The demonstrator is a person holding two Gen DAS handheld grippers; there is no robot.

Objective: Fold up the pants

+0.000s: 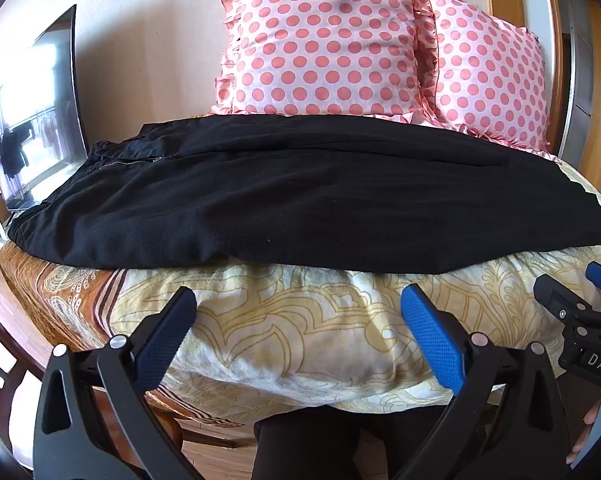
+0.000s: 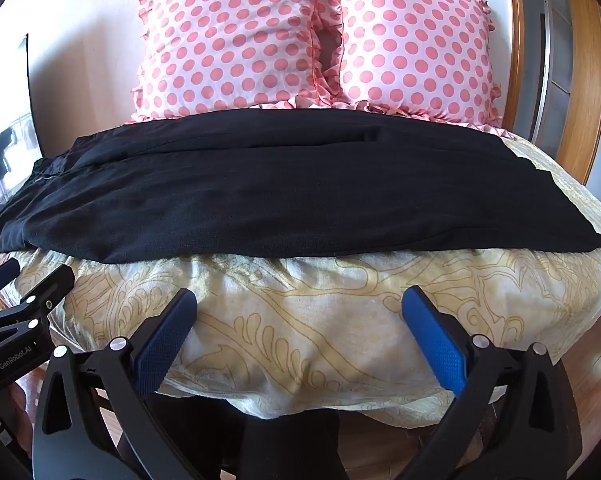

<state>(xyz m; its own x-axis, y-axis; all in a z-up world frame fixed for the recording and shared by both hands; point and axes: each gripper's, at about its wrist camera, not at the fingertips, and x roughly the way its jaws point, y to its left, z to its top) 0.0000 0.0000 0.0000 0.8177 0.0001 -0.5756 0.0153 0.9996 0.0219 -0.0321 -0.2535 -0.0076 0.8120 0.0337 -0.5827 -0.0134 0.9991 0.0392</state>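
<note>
Black pants (image 1: 300, 196) lie spread sideways across the bed, waistband with a zipper at the left, leg ends at the right; they also show in the right wrist view (image 2: 284, 196). My left gripper (image 1: 298, 300) is open and empty, hovering over the yellow bedspread (image 1: 292, 328) just short of the pants' near edge. My right gripper (image 2: 298, 300) is open and empty in the same way, over the bedspread (image 2: 300, 320). The right gripper also shows at the right edge of the left wrist view (image 1: 596, 284).
Two pink polka-dot pillows (image 1: 324, 40) (image 2: 228, 40) lean on the wall behind the pants. A dark screen (image 1: 36, 100) stands at the left. A wooden door frame (image 2: 516, 40) is at the right. The bed's near edge drops to a wooden floor (image 1: 204, 456).
</note>
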